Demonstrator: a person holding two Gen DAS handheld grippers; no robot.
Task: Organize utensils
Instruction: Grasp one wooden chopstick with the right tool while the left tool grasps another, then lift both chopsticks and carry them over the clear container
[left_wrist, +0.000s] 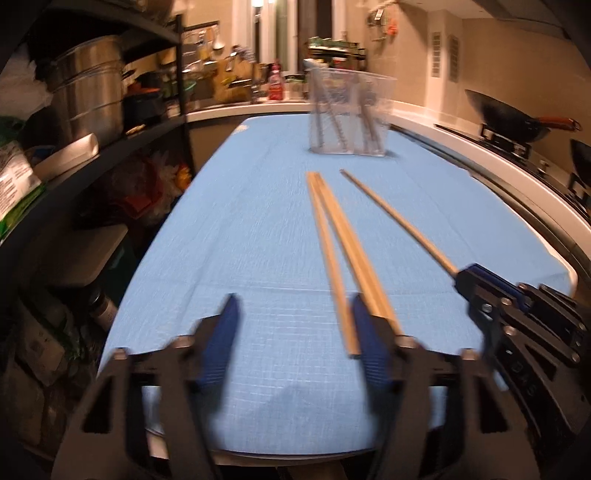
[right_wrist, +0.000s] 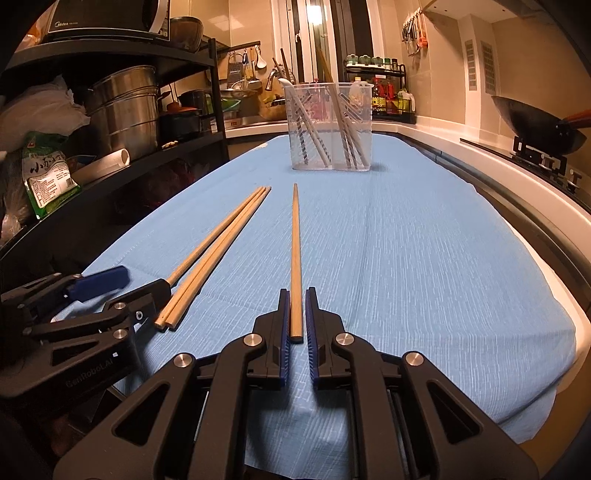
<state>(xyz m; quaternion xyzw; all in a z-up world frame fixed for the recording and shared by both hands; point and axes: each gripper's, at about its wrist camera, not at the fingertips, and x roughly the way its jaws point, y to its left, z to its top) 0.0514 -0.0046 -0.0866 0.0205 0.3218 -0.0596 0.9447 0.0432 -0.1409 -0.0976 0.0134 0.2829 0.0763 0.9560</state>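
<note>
On the desk (right_wrist: 424, 258), well short of the clear holder (right_wrist: 328, 125), the right claw (right_wrist: 295, 317) pinched a single chopstick (right_wrist: 295, 240) while the left claw (left_wrist: 295, 332) stood part-open beside the pair (left_wrist: 332, 236), which wanted centring before any squeeze

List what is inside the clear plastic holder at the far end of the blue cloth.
The clear plastic holder holds several leaning utensils: pale handles, wooden sticks rising above its rim, a white spoon-like piece. Its ribbed walls blur them, so their count cannot be told.
</note>
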